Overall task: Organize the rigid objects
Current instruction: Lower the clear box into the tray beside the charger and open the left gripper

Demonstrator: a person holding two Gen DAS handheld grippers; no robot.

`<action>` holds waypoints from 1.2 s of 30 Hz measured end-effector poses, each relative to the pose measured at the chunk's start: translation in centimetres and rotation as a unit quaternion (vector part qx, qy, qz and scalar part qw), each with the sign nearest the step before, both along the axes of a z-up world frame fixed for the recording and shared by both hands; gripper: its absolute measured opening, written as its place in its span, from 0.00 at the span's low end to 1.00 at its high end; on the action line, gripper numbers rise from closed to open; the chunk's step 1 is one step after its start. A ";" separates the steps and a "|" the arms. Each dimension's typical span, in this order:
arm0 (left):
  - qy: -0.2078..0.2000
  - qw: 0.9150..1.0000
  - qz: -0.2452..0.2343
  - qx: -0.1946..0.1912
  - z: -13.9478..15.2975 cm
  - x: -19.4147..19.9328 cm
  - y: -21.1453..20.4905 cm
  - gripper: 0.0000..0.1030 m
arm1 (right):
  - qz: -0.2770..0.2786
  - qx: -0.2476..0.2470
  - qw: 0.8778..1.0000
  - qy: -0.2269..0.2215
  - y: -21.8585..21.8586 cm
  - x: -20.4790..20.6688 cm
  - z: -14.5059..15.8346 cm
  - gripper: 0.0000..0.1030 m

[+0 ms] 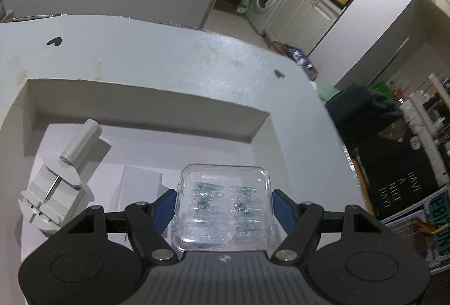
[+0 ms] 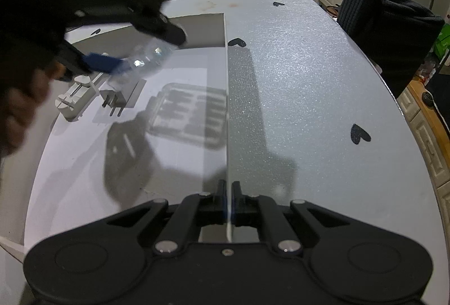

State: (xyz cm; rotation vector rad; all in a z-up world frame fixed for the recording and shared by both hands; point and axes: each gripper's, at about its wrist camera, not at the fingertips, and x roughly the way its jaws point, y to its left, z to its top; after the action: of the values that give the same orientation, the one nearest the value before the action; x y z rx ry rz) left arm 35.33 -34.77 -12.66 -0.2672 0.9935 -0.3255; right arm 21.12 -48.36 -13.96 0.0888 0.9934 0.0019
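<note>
Clear hard plastic forms the small case (image 1: pixel 225 206) that your left gripper (image 1: pixel 225 208) holds: square with rounded corners, glossy, with two columns of pale blue speckled pointed pieces inside. The blue ribbed jaws are clamped on its two opposite side edges. In the right wrist view this case (image 2: pixel 146 57) hangs in the air over the far left part of a shallow white box (image 2: pixel 84 164), casting a grid-like shadow on the smooth matte floor below it.

Near the box's left edge rests a white plastic clamp tool (image 1: pixel 56 187), a blocky grooved base with a thin metal pin and a smooth cylindrical handle. Just beside it, toward the middle, lies a white plug adapter (image 2: pixel 115 99) with flat prongs.

Your right gripper (image 2: pixel 230 201) has its jaws together, pinching the near edge of a thin white lid (image 2: pixel 309 94). This lid stands open along the box's right edge; its surface is grainy and faintly sparkling, dotted with small black hearts (image 2: pixel 358 135). Your hand (image 2: pixel 19 108) on the left gripper is blurred.
</note>
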 end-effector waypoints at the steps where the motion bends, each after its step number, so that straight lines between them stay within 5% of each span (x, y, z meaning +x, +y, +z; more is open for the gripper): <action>1: 0.000 1.000 0.000 0.005 -0.1 0.2 -0.2 0.71 | 0.000 0.000 1.000 0.000 0.0 0.0 0.0 0.04; 13: 0.002 0.999 -0.009 0.033 -1.2 1.4 -0.7 0.72 | 0.000 0.001 1.000 0.000 0.0 0.0 0.0 0.04; 18: 0.009 0.999 -0.018 0.025 -1.2 1.2 -0.8 0.93 | 0.000 0.000 1.000 0.000 0.0 0.0 0.0 0.04; 36: -0.014 1.000 -0.018 -0.010 2.7 -3.3 0.7 1.00 | 0.018 -0.006 1.000 -0.008 0.1 -0.4 0.0 0.05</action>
State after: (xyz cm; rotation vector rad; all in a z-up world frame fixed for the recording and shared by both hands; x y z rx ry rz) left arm 31.99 -34.10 -9.92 -0.2617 0.9680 -0.3721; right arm 20.71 -48.21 -13.95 0.0601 0.9789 0.0290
